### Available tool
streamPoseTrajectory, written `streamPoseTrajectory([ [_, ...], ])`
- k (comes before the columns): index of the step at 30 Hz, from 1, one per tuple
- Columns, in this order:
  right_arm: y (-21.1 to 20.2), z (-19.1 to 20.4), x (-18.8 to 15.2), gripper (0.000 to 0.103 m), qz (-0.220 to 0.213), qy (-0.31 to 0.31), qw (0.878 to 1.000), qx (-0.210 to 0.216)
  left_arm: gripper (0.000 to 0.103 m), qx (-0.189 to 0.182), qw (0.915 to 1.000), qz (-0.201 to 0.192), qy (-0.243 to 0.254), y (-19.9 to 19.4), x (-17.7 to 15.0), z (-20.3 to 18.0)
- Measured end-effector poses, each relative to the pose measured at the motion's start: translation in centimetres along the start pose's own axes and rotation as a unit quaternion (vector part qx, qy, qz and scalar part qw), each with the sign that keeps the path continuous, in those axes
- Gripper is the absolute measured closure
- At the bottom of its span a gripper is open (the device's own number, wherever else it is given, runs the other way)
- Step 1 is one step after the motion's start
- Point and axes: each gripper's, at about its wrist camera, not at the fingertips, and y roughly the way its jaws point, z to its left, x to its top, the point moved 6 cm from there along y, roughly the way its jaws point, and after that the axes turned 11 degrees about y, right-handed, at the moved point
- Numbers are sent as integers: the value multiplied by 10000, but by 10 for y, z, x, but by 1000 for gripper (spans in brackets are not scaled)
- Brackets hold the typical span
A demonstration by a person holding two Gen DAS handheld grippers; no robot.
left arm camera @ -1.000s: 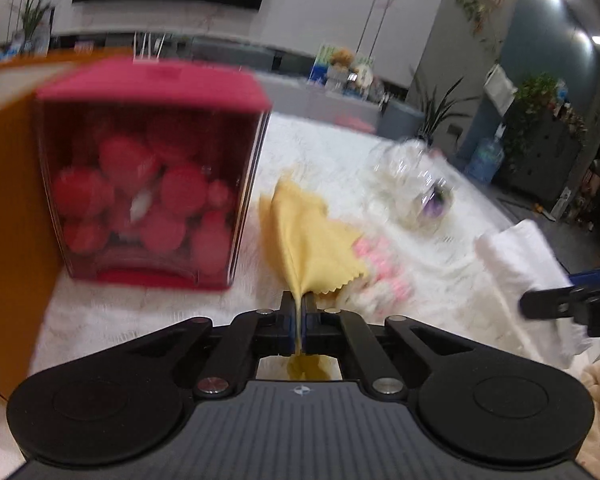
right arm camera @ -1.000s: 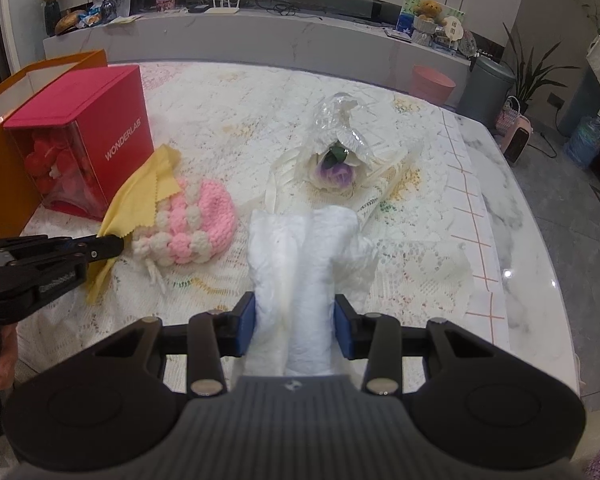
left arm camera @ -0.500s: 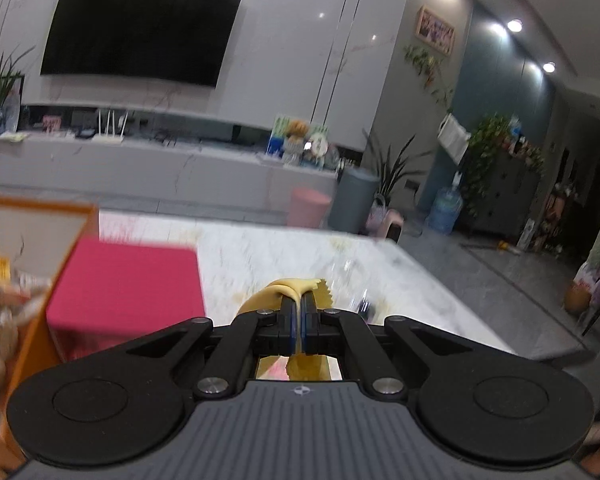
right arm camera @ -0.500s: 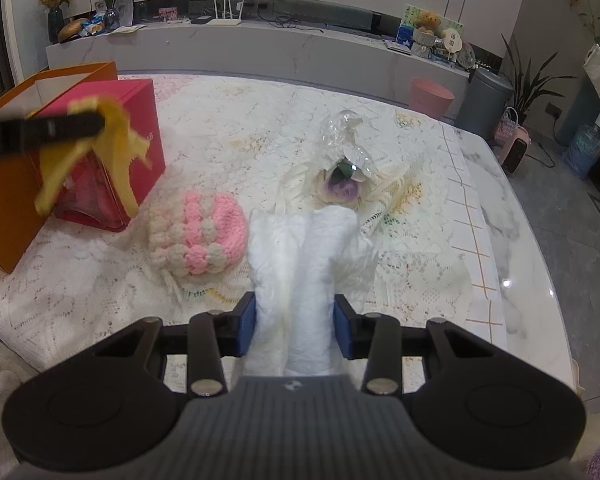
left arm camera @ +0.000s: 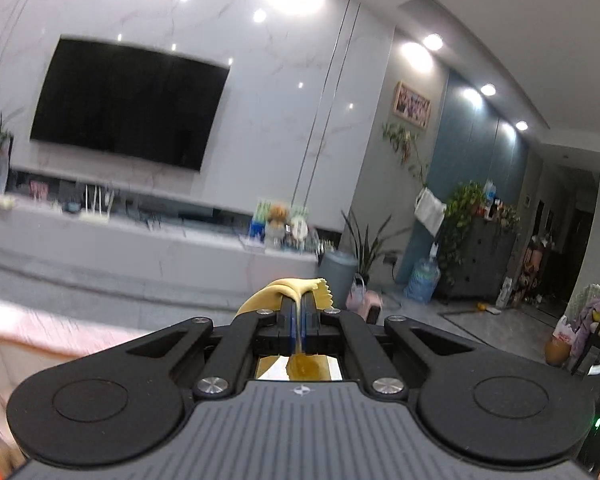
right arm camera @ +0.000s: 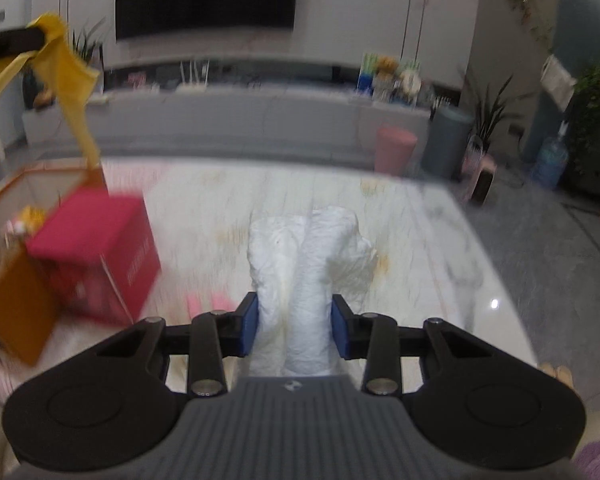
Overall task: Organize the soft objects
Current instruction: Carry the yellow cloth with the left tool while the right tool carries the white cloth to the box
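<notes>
White cloth sits pinched in my right gripper above the table. Far left, my left gripper, pressed together, pinches the yellow cloth, which dangles over the red box.

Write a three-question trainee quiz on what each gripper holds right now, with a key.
1. True or false: the left gripper is shut on the yellow cloth.
2. What does the right gripper hold?
A. pink knitted hat
B. white folded cloth
C. red box
3. Fill in: in the right wrist view the yellow cloth hangs above the ____ box.

Key: 1 true; 2 B, the white folded cloth; 3 red.
</notes>
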Motion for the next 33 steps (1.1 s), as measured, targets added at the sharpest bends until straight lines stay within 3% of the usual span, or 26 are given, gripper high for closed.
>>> streamPoseTrajectory([
  [6, -28, 58, 54, 65, -536, 31, 9977, 420, 101, 171, 9989, -256, 366, -43, 28, 41],
  [13, -28, 169, 82, 65, -749, -488, 9895, 1136, 101, 558, 9984, -57, 67, -77, 7, 104],
  [20, 8, 268, 66, 66, -369, -847, 9815, 1677, 101, 436, 9933, 331, -1021, -74, -51, 173],
  [23, 28, 301, 54, 66, -171, -1023, 9788, 1765, 101, 429, 9902, 441, -1252, -70, -69, 199],
  [30, 103, 358, 31, 66, 595, -1312, 9753, 1676, 101, 344, 9823, 630, -1728, -51, -97, 236],
  [33, 148, 372, 19, 65, 984, -1437, 9765, 1269, 101, 326, 9833, 530, -1708, -58, -98, 245],
])
